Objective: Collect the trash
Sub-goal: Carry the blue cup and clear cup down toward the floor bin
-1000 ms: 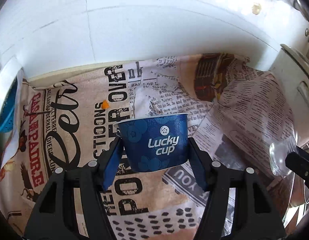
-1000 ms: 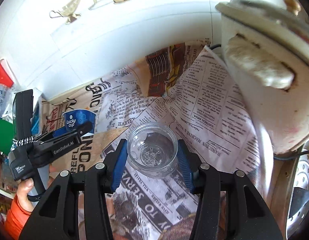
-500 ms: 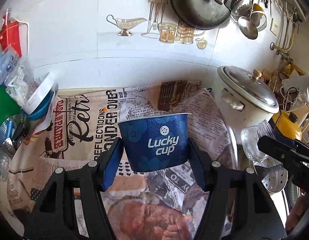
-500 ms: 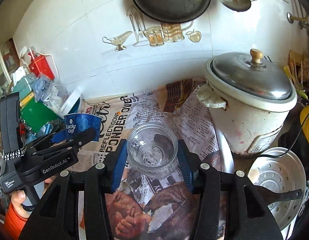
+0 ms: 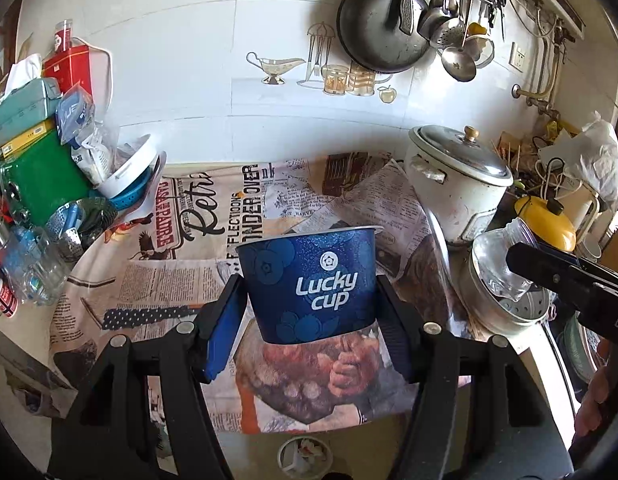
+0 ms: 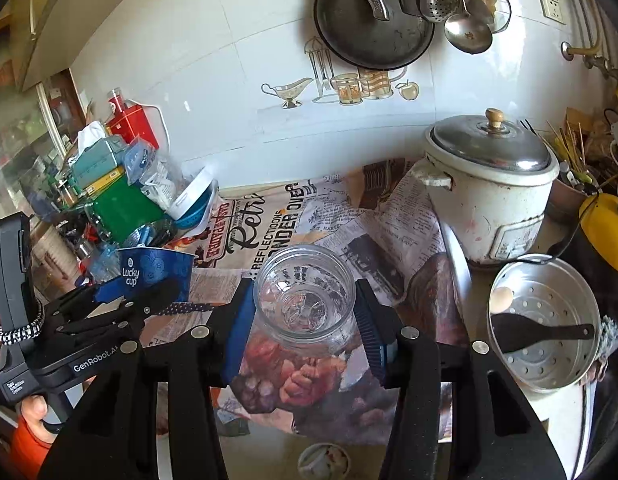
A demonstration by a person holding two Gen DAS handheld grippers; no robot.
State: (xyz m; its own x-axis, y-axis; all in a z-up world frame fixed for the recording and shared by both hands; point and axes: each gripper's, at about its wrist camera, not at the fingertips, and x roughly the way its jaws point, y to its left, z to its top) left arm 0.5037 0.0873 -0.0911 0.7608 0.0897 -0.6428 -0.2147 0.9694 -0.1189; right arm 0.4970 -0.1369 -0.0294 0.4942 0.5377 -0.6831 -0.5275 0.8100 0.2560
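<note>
My left gripper (image 5: 309,316) is shut on a blue paper "Lucky cup" (image 5: 309,280), held upright well above the newspaper-covered counter (image 5: 181,280). My right gripper (image 6: 305,320) is shut on a clear plastic cup (image 6: 305,296), its mouth facing the camera. The blue cup and left gripper show at the left of the right wrist view (image 6: 149,272). The clear cup shows at the right of the left wrist view (image 5: 505,260). A small round container with scraps (image 5: 305,458) lies on the floor below the counter edge, also in the right wrist view (image 6: 325,460).
A white rice cooker (image 6: 489,200) stands at the back right, a metal steamer pan with a black spatula (image 6: 545,320) beside it. Boxes, bags and bowls (image 5: 49,168) are piled at the left. Pans and ladles (image 6: 373,12) hang on the tiled wall.
Both grippers have pulled back and up from the counter with their cups. The view widened to take in the counter's front edge and the floor below.
</note>
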